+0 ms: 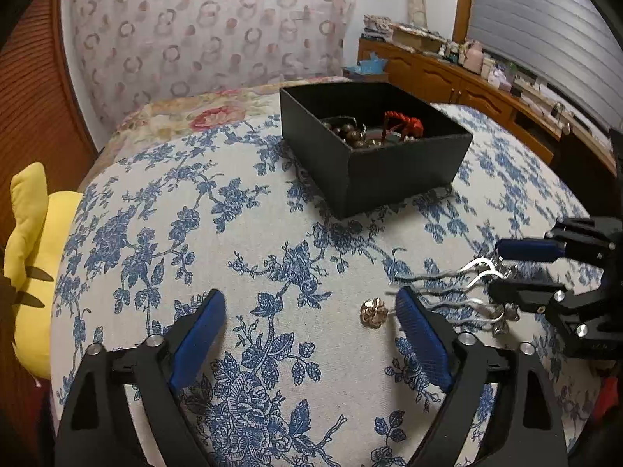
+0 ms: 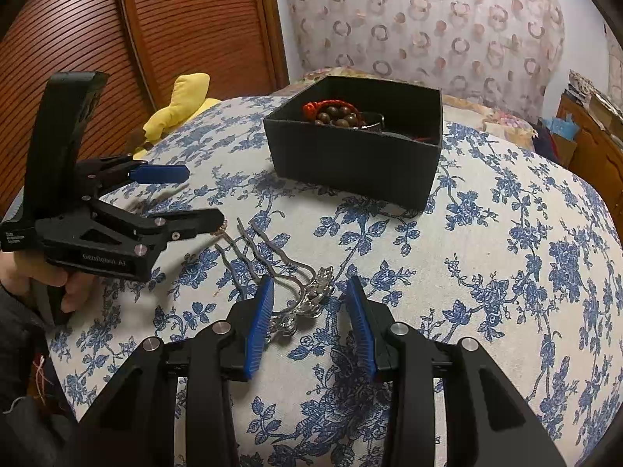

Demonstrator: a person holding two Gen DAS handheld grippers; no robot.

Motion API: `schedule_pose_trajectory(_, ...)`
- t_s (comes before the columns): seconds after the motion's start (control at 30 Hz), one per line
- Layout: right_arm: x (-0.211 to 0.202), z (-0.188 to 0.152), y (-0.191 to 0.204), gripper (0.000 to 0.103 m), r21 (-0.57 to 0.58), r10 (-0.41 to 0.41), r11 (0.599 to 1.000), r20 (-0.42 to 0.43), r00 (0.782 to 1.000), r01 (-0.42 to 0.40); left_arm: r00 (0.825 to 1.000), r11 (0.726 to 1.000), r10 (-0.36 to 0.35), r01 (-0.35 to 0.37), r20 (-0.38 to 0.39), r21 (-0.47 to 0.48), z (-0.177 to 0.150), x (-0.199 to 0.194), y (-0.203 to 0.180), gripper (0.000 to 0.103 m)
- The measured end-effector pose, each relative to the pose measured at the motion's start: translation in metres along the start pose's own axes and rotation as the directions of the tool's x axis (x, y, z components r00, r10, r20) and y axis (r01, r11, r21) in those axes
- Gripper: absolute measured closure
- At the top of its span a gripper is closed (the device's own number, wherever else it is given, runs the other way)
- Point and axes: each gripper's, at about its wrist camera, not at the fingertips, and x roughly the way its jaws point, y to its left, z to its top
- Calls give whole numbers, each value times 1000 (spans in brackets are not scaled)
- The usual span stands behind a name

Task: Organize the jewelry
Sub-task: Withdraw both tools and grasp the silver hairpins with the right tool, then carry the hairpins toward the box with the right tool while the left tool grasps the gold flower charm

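Left two-finger gripper, black with blue pads, is hovering over the blue-flowered white bedcover with its jaws spread wide and holding nothing; a small gold flower-shaped ornament is lying on the cloth just inside its right finger, and whether the two are touching cannot be told. In the right wrist view this ornament is almost wholly hiding behind that finger's tip.

Right two-finger gripper, of the same make, is standing with its jaws moderately open on either side of the ornate heads of the silver wavy-pronged hairpins, which are lying on the bedcover; the left pad is looking very close to the metal, but contact is hard to judge, and nothing is being pinched.

The square black open-topped box is sitting well beyond both grippers, containing brown wooden beads and a red knotted cord; its near walls are cutting off the rest of its contents. A yellow plush toy is showing partly past the bed's edge.
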Motion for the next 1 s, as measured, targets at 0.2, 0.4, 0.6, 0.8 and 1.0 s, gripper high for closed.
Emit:
schedule_pose_trajectory(0.2, -7, -1, -11, 89, -17, -16, 1000, -6, 1000, 16, 999, 1000, 2, -2, -39, 19, -1, 7, -4, 12)
schedule_pose_trajectory(0.4, -13, -4, -25, 89, -12, -52, 999, 1, 999, 52, 999, 999, 10, -8, -48, 39, -2, 8, -8, 8)
schedule_pose_trajectory(0.6, -16, -6, -32, 92, -3, -60, 998, 16, 998, 60, 999, 998, 18, -15, -38, 56, -2, 6, -12, 9)
schedule_pose_trajectory(0.8, -22, -5, -33, 100, -6, -55, 998, 38, 998, 55, 999, 996, -30, 32, -23, 80, -2, -1, -27, 46)
schedule_pose_trajectory(1.0, -28, -3, -32, 101, -2, -43, 999, 70, 997, 43, 998, 996, -54, 55, -19, 76, 4, 0, -31, 90)
